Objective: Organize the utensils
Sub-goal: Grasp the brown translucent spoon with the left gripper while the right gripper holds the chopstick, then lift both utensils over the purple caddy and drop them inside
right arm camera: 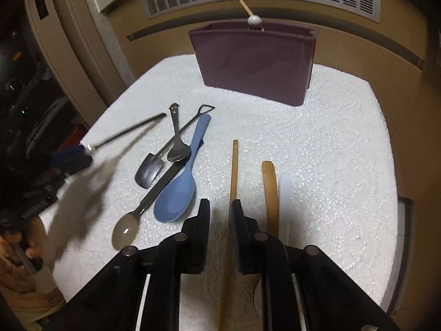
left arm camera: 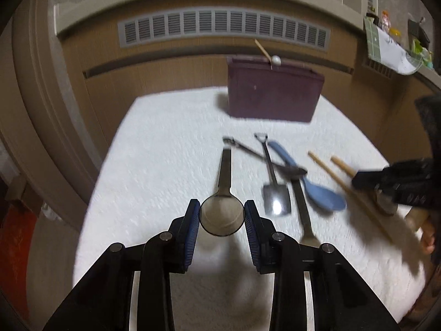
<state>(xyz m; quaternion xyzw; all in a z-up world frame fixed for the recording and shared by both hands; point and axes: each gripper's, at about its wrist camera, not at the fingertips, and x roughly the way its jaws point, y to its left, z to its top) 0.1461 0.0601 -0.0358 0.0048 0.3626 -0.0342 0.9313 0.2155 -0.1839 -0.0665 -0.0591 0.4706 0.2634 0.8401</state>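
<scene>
My left gripper [left arm camera: 222, 215] is shut on the round bowl of a metal ladle [left arm camera: 222, 216], handle pointing away, lifted above the white cloth; it also shows in the right wrist view [right arm camera: 124, 135]. My right gripper [right arm camera: 219, 215] is open around a long wooden stick [right arm camera: 233, 171] that lies against its right finger. On the cloth lie a blue rice spoon [right arm camera: 179, 190], a small shovel spoon [right arm camera: 150, 171], a dark metal spoon [right arm camera: 177, 149] and a long grey spoon [right arm camera: 126, 229]. A maroon utensil holder [right arm camera: 256, 60] stands at the back.
A wooden spoon handle [right arm camera: 270, 193] and a white plastic utensil [right arm camera: 285, 193] lie right of the stick. The holder has a white-knobbed stick [right arm camera: 253, 19] in it. The white cloth [right arm camera: 330, 151] covers a round table; a vented wall unit [left arm camera: 223, 27] is behind.
</scene>
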